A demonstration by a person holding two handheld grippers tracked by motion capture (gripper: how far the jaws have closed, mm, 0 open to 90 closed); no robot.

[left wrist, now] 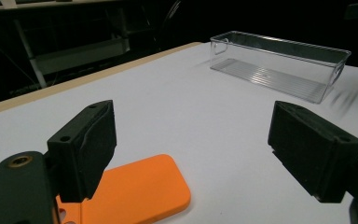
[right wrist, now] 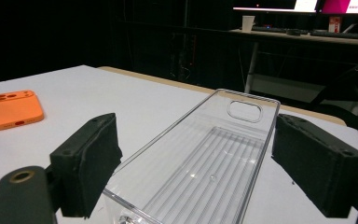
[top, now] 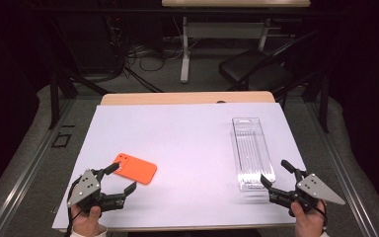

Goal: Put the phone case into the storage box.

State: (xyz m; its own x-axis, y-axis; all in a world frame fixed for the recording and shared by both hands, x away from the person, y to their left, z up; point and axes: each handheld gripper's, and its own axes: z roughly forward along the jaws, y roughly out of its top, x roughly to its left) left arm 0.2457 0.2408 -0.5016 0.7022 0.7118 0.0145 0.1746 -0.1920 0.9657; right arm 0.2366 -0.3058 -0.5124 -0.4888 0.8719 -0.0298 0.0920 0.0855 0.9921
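**Orange case and clear tray, both grippers ready**

The left gripper (top: 120,178) has its jaws apart around the near corner of the orange phone case (top: 135,168), not pressing. It should close on the thin edge squarely. The right gripper (top: 275,174), jaws also apart, faces the clear tray (top: 252,152) end. The white sheet (top: 187,133) covers the table; behind is a dark room with a chair (top: 256,66).

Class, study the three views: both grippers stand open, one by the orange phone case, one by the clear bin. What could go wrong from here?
1. The orange phone case lies flat on the table; the left gripper may struggle to get a jaw under its thin edge and just push it along.
2. The clear bin looks light; the right gripper, near its end, might nudge or tip it.
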